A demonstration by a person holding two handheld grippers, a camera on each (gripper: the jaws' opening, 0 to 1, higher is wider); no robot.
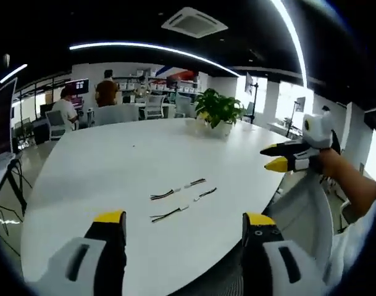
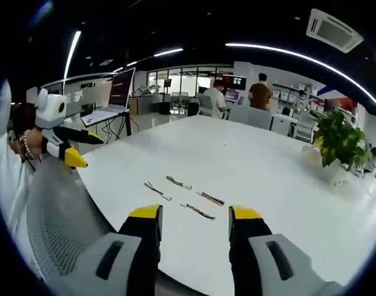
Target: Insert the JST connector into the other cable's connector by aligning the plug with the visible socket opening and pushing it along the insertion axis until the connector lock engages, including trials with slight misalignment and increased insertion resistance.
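Cables (image 1: 178, 198) mid-table (image 1: 113, 160), tongs (image 1: 184, 223) apart.

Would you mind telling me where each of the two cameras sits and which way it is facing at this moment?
Left gripper view: rides on the left gripper, looking across the white table at the short cables and a potted plant; the right gripper and the person's arm enter from the right.
Right gripper view: rides on the right gripper, facing the same cables; the left gripper enters from the left.
Shared: table, cables, plant, open jaws.

A white table (image 1: 113, 166) carries four short cables (image 1: 181, 198) and a potted plant (image 1: 220, 111).
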